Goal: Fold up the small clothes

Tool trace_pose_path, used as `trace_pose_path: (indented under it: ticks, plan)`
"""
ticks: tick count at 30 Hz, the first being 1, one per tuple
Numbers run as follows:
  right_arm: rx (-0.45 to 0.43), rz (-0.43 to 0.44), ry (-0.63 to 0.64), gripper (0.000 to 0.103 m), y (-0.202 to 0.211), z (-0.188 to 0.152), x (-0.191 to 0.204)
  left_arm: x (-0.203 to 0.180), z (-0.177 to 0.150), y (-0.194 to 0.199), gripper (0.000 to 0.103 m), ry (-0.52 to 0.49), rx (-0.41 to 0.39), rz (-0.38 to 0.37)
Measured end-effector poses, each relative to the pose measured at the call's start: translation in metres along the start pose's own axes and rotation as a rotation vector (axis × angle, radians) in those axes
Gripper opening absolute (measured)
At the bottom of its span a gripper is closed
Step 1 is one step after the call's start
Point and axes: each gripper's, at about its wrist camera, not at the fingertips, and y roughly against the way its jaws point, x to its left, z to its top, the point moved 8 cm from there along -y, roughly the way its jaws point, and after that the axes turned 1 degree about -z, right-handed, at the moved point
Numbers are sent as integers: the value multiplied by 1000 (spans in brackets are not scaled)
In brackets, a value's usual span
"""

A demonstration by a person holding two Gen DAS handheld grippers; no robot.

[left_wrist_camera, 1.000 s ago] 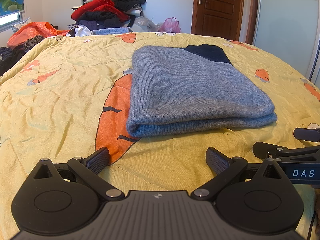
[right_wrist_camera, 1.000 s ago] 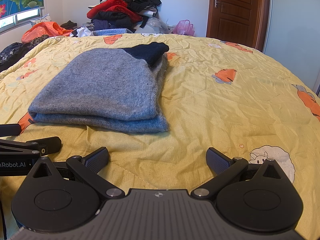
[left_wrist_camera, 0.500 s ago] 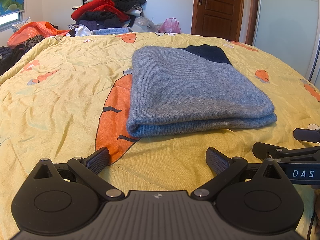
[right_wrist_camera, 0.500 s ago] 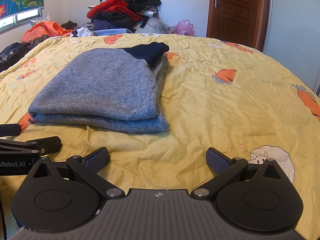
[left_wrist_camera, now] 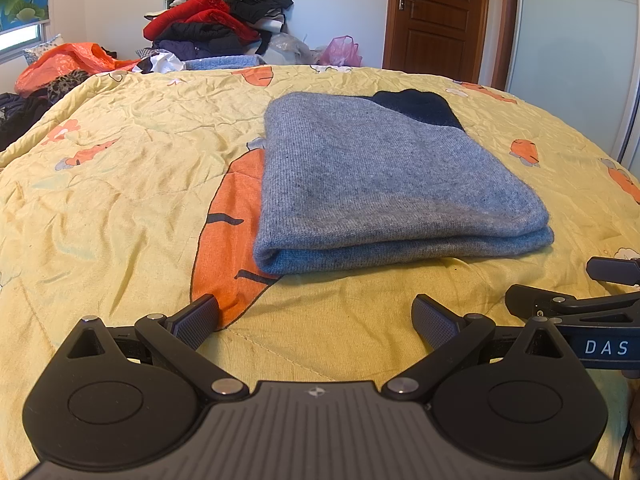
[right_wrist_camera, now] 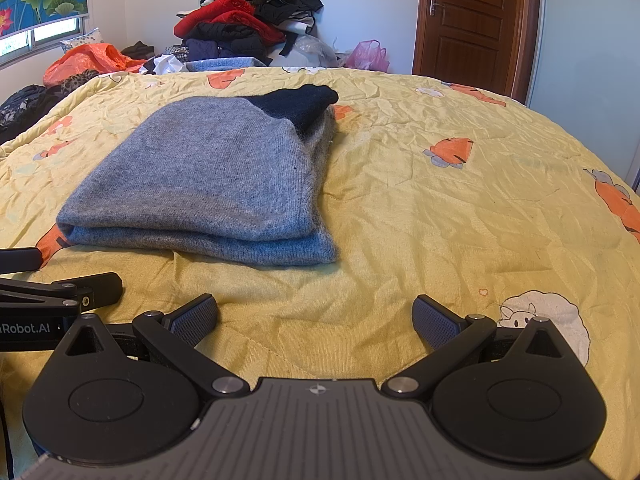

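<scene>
So both grippers are sitting low at the near edge of the bed w/ nothing in them. Left gripper (left_wrist_camera: 316, 316) has its fingers spread wide, right gripper (right_wrist_camera: 316, 316) same deal, fingers wide apart, only yellow bedsheet (right_wrist_camera: 440, 208) between the pads.

The grey sweater (left_wrist_camera: 384, 184) looks already folded into a thick rectangle, dark navy bit poking out the far end. It lies just ahead of the left fingers, a bit toward the right one, not touching. From the right gripper it's ahead and off past the left finger (right_wrist_camera: 194, 318), well apart from the right finger.

Imo the fold looks basically done, so the risk is messing it up. If either gripper slides fwd at this height, a fingertip prob catches the near folded edge and shoves the layers apart or bunches the sheet. Also the two grippers are right beside each other, so swinging inward could knock them together. Clothes pile (left_wrist_camera: 220, 20) way beyond the fingers, not an issue.
</scene>
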Motion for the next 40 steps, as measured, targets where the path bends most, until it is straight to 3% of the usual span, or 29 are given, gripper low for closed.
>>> trace_pose_path:
  ticks: [13,28,33,40]
  plan:
    - [0,0,0,103,0,0,0,0,0,0,103,1,0,-1]
    - [0,1,-1,103,1,0,0,6,3,11,103,88,5,-82]
    - [1,-1,1,103,1,0,0,7,10,42,103,97,-67,-27]
    - [1,10,-16,102,3,2,-2,19,22,63,103,93,-82,-3]
